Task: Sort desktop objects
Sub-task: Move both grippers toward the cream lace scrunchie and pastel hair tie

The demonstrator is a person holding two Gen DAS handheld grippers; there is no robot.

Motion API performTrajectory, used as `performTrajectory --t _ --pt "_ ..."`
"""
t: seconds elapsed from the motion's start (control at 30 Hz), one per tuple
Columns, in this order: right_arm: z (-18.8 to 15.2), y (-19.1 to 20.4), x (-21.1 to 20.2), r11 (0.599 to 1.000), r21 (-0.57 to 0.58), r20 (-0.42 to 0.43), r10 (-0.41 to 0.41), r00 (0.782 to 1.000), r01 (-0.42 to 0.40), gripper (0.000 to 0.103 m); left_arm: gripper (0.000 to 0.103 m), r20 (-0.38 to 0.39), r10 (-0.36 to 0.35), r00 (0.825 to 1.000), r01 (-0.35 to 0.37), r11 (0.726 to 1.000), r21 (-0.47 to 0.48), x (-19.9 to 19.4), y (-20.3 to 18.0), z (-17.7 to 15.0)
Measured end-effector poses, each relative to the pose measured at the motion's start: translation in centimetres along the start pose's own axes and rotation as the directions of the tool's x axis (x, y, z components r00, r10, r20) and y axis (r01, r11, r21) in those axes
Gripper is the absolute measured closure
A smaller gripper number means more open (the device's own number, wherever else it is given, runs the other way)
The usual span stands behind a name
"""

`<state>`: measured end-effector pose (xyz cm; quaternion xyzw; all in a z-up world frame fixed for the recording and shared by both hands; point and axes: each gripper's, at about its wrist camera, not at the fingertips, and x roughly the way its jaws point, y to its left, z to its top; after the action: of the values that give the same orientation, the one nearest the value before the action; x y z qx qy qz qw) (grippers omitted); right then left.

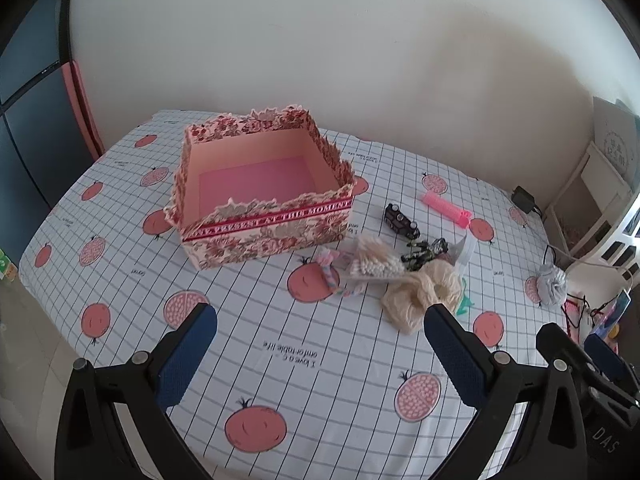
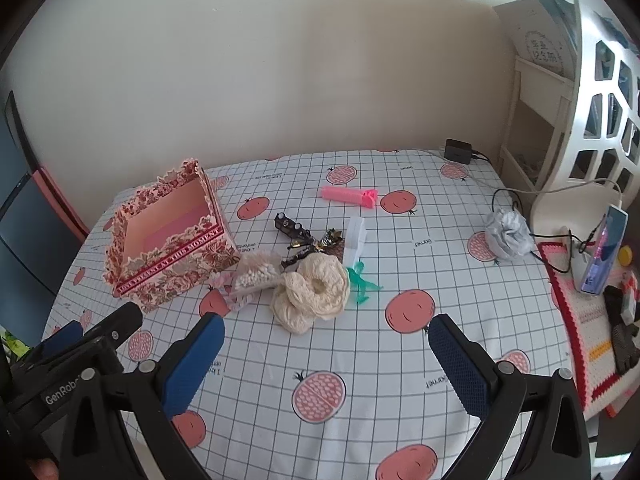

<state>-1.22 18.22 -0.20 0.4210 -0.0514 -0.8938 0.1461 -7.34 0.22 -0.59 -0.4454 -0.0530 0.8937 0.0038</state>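
An open pink floral box (image 1: pixel 264 216) (image 2: pixel 168 248) stands on the table with nothing inside it. To its right lies a small heap: a cream scrunchie (image 1: pixel 420 292) (image 2: pixel 316 288), a bag of cotton swabs (image 1: pixel 372 264) (image 2: pixel 256 274), a pink comb-like piece (image 1: pixel 446 208) (image 2: pixel 352 196), a black toy car (image 1: pixel 400 220) (image 2: pixel 292 228), a green toy figure (image 2: pixel 362 284) and a white packet (image 2: pixel 354 240). My left gripper (image 1: pixel 320 344) is open above the near cloth, short of the heap. My right gripper (image 2: pixel 326 354) is open too, just in front of the scrunchie.
The table wears a white checked cloth with pomegranate prints (image 1: pixel 256 428) (image 2: pixel 408 308). A grey fabric flower (image 2: pixel 508 236) (image 1: pixel 552 284) and cables lie at the right edge, beside a phone on a stand (image 2: pixel 604 252) and a white shelf (image 2: pixel 592 120). A black charger (image 2: pixel 458 148) sits at the back.
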Motion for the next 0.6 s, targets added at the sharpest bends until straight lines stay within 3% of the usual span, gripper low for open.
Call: performTrajectory --t 0.6 --pt "5.0 -0.6 5.3 0.997 0.071 -0.043 0.020 0.999 -0.017 0.000 0.000 -0.046 -0.029 0.999 0.026 0.998 -0.050 4.9 -1.0 6.4"
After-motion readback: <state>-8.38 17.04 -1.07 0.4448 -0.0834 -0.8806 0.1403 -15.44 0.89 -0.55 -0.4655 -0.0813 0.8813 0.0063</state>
